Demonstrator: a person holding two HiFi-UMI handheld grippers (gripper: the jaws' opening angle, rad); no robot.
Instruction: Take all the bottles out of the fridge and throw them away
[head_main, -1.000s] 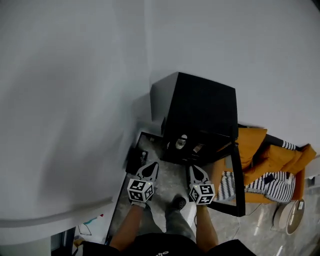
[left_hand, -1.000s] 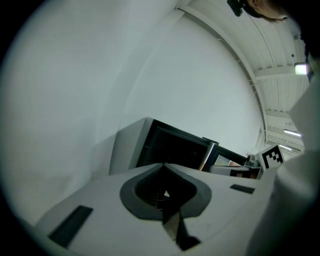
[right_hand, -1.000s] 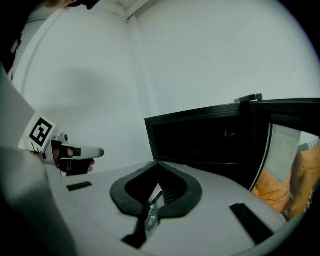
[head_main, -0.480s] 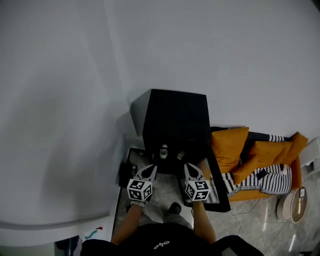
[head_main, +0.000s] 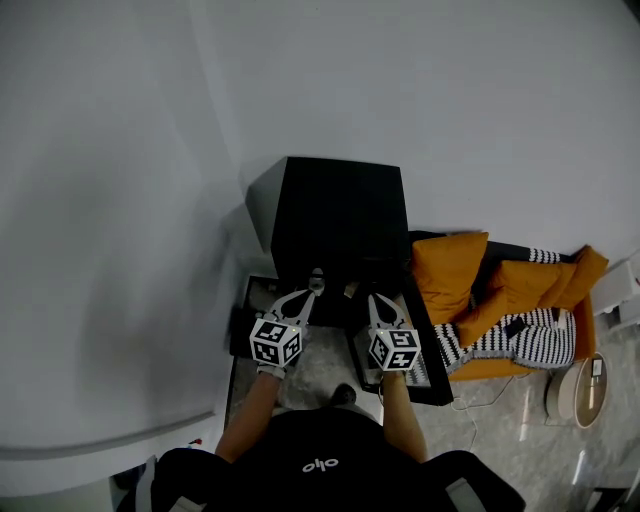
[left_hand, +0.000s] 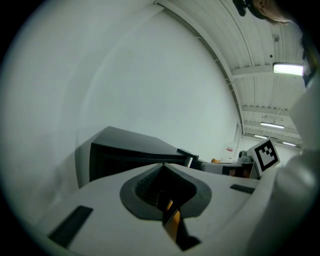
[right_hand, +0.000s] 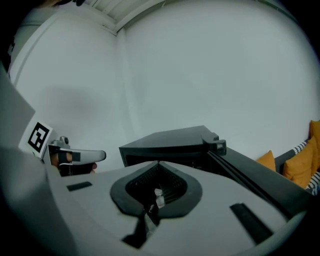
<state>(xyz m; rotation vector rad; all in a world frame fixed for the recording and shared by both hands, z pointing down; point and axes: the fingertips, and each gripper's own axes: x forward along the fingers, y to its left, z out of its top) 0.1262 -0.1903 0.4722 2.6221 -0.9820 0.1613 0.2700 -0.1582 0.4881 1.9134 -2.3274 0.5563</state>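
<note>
A black mini fridge (head_main: 340, 215) stands on the floor against the white wall, its door (head_main: 432, 350) swung open to the right. In the open front just below its top edge, a pale bottle top (head_main: 316, 279) shows, with a second small one (head_main: 350, 290) beside it; the rest of the inside is hidden. My left gripper (head_main: 308, 293) and right gripper (head_main: 373, 298) are side by side in front of the opening, both shut with nothing in them. The fridge (left_hand: 130, 150) lies beyond the left gripper's closed tips (left_hand: 162, 164). The fridge (right_hand: 170, 140) is also ahead of the right gripper's (right_hand: 158, 162).
An orange sofa with orange cushions (head_main: 450, 275) and a striped cushion (head_main: 515, 340) stands right of the fridge door. A round white device (head_main: 575, 390) lies on the floor further right. A dark block (head_main: 243, 335) sits at the fridge's left foot. White walls close the corner.
Both grippers have risen and moved forward to the fridge's open front. The head view has swung so the fridge now sits centred. Both grippers stay shut.
</note>
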